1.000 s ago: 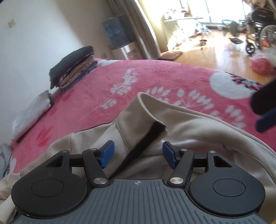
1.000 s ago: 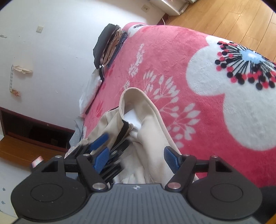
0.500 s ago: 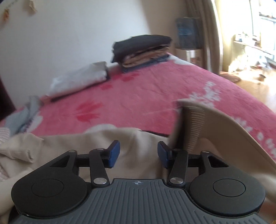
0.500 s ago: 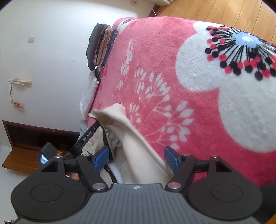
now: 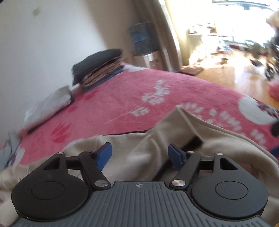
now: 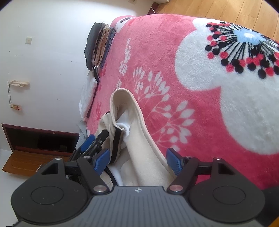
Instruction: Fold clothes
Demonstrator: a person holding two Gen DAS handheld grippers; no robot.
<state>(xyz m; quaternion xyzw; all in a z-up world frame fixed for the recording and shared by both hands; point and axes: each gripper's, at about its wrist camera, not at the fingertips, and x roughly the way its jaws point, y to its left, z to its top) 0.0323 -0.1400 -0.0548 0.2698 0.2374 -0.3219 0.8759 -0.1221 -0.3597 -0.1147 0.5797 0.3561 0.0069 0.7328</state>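
Partly hidden | cream jacket (image 5: 218, 139) lower part | behind left hand-held gripper (image 5: 139, 155)

White wall (image 5: 61, 35) behind bed; light switch (image 6: 28, 40) on it, small hook rail (image 6: 10, 92) lower down. Pink floral blanket (image 6: 174, 87) covers bed. Wooden plank floor (image 6: 226, 12) beyond. Water dispenser (image 5: 144, 47) beside beige curtain (image 5: 167, 40). Bright window (image 5: 235, 15), strong daylight. Dark red wooden frame (image 6: 34, 139) low against wall.

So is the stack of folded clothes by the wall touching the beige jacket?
Apart. The left wrist view shows the stack of folded clothes far back by the wall, with a broad stretch of pink blanket between it and the beige jacket.
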